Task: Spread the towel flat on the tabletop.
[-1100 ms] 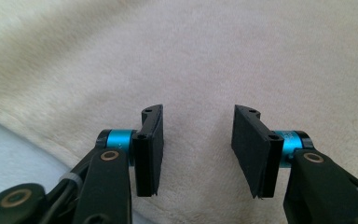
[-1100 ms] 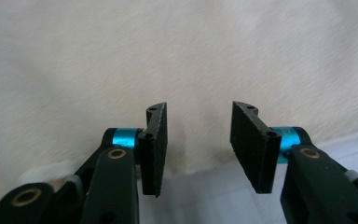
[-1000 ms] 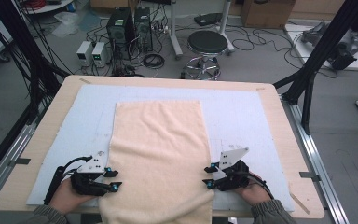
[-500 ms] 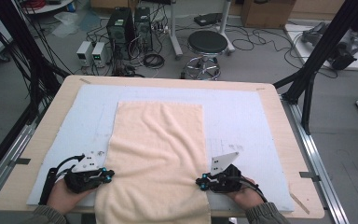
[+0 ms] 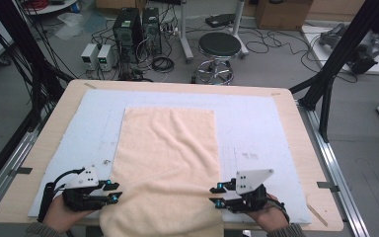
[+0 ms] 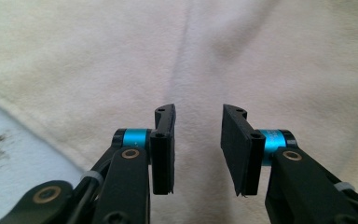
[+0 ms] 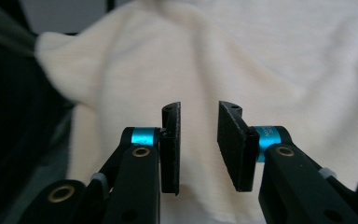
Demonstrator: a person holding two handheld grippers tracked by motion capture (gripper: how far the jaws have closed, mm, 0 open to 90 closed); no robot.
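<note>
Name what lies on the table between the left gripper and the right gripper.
The near end of the cream towel, rumpled, lies between the left gripper and the right gripper, seen in the high view.

The towel is a plain pale peach-cream, with no print. It lies on a light blue-white mat marked by a few faint grey smudges, over a light wood table. Both grippers, left and right, are black with bright blue rings, brass-coloured pivots and a pale grey plate, as far as the small high view shows.
</note>
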